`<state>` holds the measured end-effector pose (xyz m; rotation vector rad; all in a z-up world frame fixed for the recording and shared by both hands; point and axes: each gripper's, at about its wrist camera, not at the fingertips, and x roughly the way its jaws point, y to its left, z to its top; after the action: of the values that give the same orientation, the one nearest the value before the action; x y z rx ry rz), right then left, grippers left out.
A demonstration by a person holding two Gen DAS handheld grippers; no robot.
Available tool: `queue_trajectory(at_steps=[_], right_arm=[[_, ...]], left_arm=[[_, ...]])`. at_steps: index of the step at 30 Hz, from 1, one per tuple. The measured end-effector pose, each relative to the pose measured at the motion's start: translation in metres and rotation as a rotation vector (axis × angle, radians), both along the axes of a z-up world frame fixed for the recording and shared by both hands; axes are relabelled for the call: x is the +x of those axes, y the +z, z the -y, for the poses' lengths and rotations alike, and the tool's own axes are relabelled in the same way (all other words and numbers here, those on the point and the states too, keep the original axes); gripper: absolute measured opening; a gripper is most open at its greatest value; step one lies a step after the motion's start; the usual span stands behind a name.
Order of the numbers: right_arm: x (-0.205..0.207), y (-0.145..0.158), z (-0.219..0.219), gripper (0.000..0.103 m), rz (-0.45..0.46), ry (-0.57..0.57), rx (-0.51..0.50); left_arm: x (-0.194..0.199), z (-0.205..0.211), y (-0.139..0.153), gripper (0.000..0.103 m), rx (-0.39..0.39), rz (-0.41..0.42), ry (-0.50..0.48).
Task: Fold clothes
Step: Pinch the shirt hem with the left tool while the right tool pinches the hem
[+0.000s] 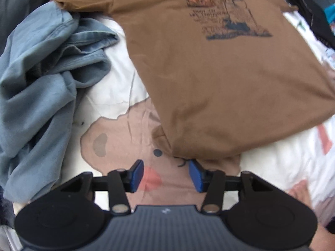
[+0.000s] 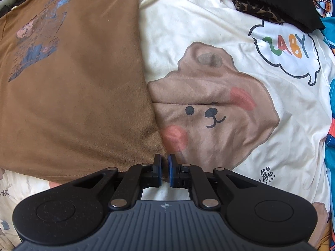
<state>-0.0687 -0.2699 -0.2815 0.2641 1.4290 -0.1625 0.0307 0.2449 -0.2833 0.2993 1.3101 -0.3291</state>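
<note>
Cream cotton underneath everything: looking at a bear-printed bed cover on the bed. Finding the brown T-shirt lying flat on it, print upward, with its straight lower edge nearest both tools. Judging this as the smoothing or early-fold stage, though the same flat shape is also fitting a shirt with its sides already turned under, since no sleeve is showing clearly.

Noting a crumpled blue-grey garment heaping up just beside the shirt's left side, near enough to be crowding any fold made that way. Noting a black garment well apart at the far right.

Holding the left tool spread wide and empty, hovering over the bear print just short of the shirt's near corner. Keeping the right tool nearly pinched together at the hem's other corner; not managing to tell whether cloth is caught between its pads.

Needing, for any lift, a sure hold on both hem corners without gathering the cover beneath.
</note>
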Motion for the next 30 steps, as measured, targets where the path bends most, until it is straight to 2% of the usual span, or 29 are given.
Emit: queue_trajectory(at_steps=[5,8,17,20,21,23,24,25,27,30], right_arm=[[0.002,0.002,-0.003,0.005,-0.003,0.013,-0.015],[0.003,0.004,-0.003,0.005,0.000,0.011,-0.018],[0.002,0.001,-0.007,0.005,-0.011,0.014,-0.029],[0.003,-0.001,-0.007,0.005,-0.012,0.016,-0.029],[0.003,-0.001,-0.006,0.005,-0.012,0.019,-0.028],[0.005,-0.002,-0.005,0.005,-0.011,0.024,-0.028],[0.005,-0.001,-0.006,0.005,-0.011,0.027,-0.028],[0.005,-0.001,-0.006,0.005,-0.010,0.031,-0.027],[0.005,0.003,-0.007,0.004,-0.010,0.049,-0.022],[0.006,0.012,-0.007,0.004,-0.011,0.077,-0.011]], left_arm=[[0.013,0.006,-0.005,0.051,-0.044,0.054,0.028],[0.024,0.007,-0.003,0.059,-0.101,0.085,0.064],[0.036,0.028,-0.015,0.057,-0.158,0.121,0.043],[0.031,0.035,-0.019,0.053,-0.161,0.137,0.015],[0.029,0.037,-0.020,0.049,-0.155,0.139,0.001],[0.025,0.039,-0.022,0.037,-0.144,0.122,-0.024],[0.024,0.039,-0.023,0.024,-0.139,0.099,-0.033],[0.023,0.038,-0.022,0.019,-0.143,0.075,-0.035],[0.019,0.032,-0.018,0.015,-0.164,0.034,-0.033],[0.011,0.019,0.001,0.015,-0.222,0.002,-0.032]])
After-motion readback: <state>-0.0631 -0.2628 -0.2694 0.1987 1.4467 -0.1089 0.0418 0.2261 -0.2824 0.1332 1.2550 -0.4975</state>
